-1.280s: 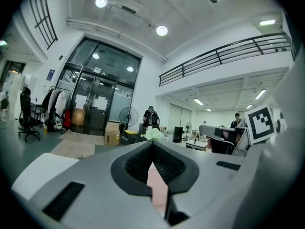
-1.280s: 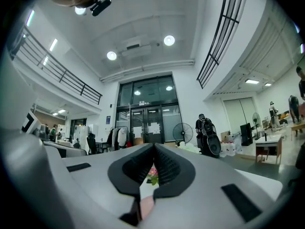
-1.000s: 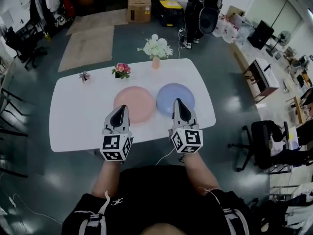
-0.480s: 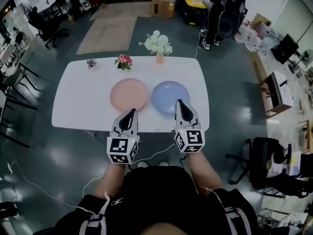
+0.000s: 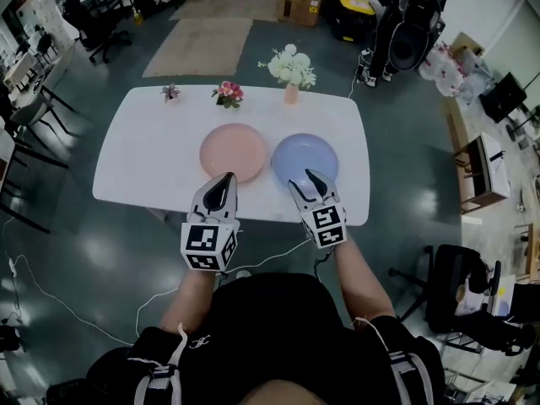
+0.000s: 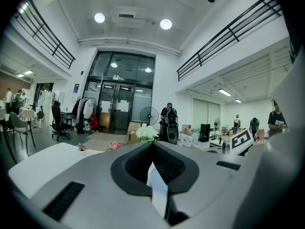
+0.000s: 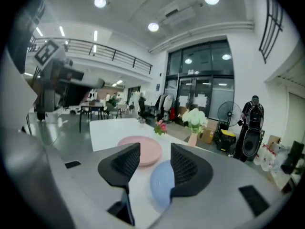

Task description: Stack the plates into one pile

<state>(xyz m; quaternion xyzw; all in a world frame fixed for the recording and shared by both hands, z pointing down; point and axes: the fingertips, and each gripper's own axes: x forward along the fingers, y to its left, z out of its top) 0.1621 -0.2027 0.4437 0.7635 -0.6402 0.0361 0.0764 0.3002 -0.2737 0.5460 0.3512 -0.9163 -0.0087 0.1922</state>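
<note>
Two plates lie side by side on the white table [image 5: 143, 159]: a pink plate [image 5: 232, 150] on the left and a blue plate [image 5: 305, 154] on the right. My right gripper [image 5: 305, 180] hovers over the blue plate's near rim. Its jaws have just been opening and stand open with nothing between them. In the right gripper view the blue plate [image 7: 159, 185] shows through the gap of the right gripper [image 7: 155, 147], with the pink plate [image 7: 148, 152] beyond. My left gripper [image 5: 224, 180] is shut at the pink plate's near edge, holding nothing. The left gripper [image 6: 153, 144] hides both plates in its own view.
Along the table's far edge stand a white bouquet in a vase [image 5: 291, 67], a pink flower pot [image 5: 228, 93] and a small purple flower [image 5: 171, 91]. The near table edge runs under both grippers. Office chairs, boxes and a person stand on the floor around.
My right gripper has sunk toward the blue plate and its jaws have gone from shut to open. My left gripper has come forward to the pink plate's near edge.
</note>
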